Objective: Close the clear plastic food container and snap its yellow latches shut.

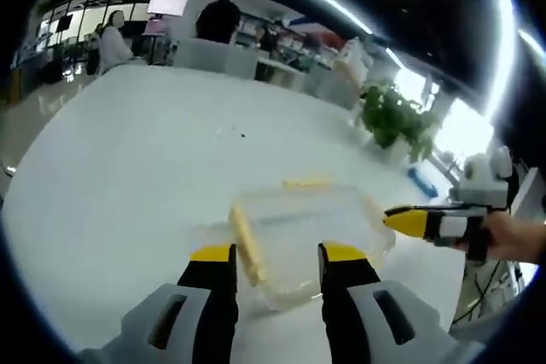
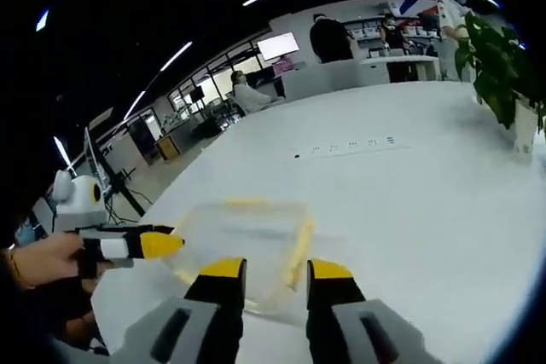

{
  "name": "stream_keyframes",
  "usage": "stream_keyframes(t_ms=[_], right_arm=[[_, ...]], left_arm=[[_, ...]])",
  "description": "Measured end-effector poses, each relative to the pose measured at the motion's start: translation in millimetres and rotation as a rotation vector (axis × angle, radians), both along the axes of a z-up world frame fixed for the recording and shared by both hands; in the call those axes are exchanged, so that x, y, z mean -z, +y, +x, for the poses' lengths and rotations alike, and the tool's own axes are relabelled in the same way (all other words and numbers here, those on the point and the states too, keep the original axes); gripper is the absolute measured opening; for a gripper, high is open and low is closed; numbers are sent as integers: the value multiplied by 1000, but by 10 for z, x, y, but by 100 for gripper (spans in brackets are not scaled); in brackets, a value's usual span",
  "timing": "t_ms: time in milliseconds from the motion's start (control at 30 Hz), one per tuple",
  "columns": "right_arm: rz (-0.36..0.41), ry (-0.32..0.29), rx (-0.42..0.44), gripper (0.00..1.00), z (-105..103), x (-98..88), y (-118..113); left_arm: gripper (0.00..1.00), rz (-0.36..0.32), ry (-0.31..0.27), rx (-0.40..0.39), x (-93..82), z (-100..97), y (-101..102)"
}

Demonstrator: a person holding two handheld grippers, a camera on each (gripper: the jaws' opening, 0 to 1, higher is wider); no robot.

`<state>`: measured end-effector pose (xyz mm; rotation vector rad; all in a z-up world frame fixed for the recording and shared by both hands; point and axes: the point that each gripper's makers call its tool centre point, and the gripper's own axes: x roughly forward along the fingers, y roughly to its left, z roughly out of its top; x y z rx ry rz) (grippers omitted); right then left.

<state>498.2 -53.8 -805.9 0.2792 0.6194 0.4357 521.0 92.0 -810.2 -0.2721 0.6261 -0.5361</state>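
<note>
We see the clear box (image 1: 307,236) on the white table (image 1: 128,168). It sits just in front of our left claw (image 1: 277,253), whose jaws are spread with nothing in them. In the right gripper view, the box (image 2: 243,240) is just ahead of our right claw (image 2: 277,270), spread too. A yellow latch (image 1: 246,245) runs along one side.

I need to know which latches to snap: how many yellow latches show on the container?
2 in the left gripper view: one latch between the left gripper's jaws, one on the container's far edge. Others may be hidden.
</note>
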Motion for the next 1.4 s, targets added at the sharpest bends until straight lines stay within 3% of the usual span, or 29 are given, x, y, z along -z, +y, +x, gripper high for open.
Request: stream_keyframes(t_ms=[200, 633, 1067, 1400], right_arm=[[-7, -1, -23, 30, -64, -36, 7], [-52, -38, -57, 36, -438, -148, -85], [-88, -44, -66, 40, -823, -251, -107], [-117, -65, -93, 49, -1053, -322, -42]], left_arm=[[42, -15, -7, -22, -78, -74, 68], [47, 94, -98, 58, -248, -383, 147], [50, 168, -152, 53, -379, -670, 321], [63, 173, -187, 46, -497, -936, 411]])
